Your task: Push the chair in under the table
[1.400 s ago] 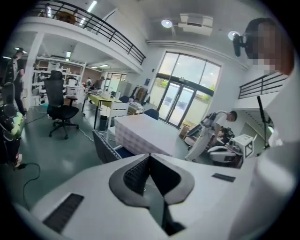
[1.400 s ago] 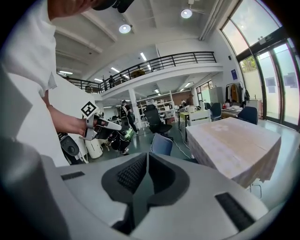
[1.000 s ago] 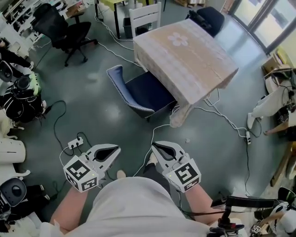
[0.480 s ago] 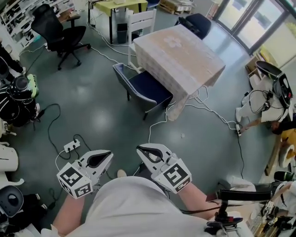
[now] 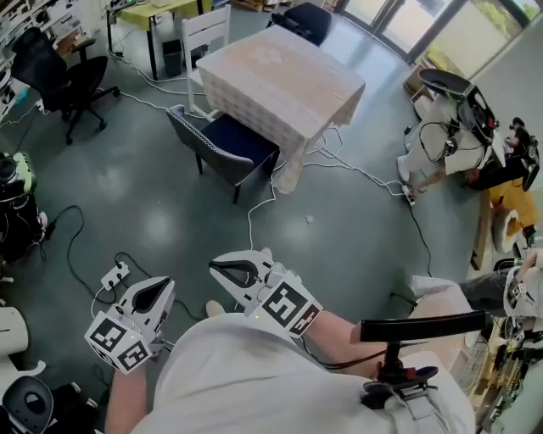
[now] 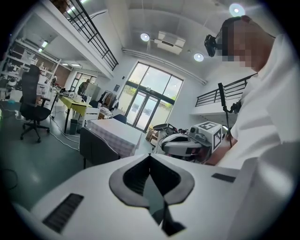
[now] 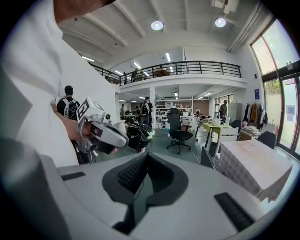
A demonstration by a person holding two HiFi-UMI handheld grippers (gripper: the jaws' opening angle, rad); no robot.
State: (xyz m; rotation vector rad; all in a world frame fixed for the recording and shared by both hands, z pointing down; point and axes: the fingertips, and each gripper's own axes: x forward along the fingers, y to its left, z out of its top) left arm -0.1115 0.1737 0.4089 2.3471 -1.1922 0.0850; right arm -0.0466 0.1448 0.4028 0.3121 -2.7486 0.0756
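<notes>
A dark blue chair (image 5: 222, 146) stands on the grey floor with its seat partly under the near-left side of the table (image 5: 280, 75), which has a beige cloth. Both are far ahead of me. My left gripper (image 5: 159, 288) and right gripper (image 5: 225, 269) are low in the head view, close to my body, well short of the chair. Both are shut with nothing between the jaws. The left gripper view shows the chair (image 6: 96, 147) and table (image 6: 115, 133) past the shut jaws. In the right gripper view the table (image 7: 255, 168) and chair (image 7: 206, 157) are at the right.
A white chair (image 5: 204, 30) and a dark chair (image 5: 305, 17) stand at the table's far sides. A black office chair (image 5: 64, 80) is at the left. Cables and a power strip (image 5: 110, 275) lie on the floor. Equipment and a person (image 5: 501, 169) are at the right.
The table and chair have shifted up and left in the head view and look farther off. Both grippers have drifted left in the picture and stay shut.
</notes>
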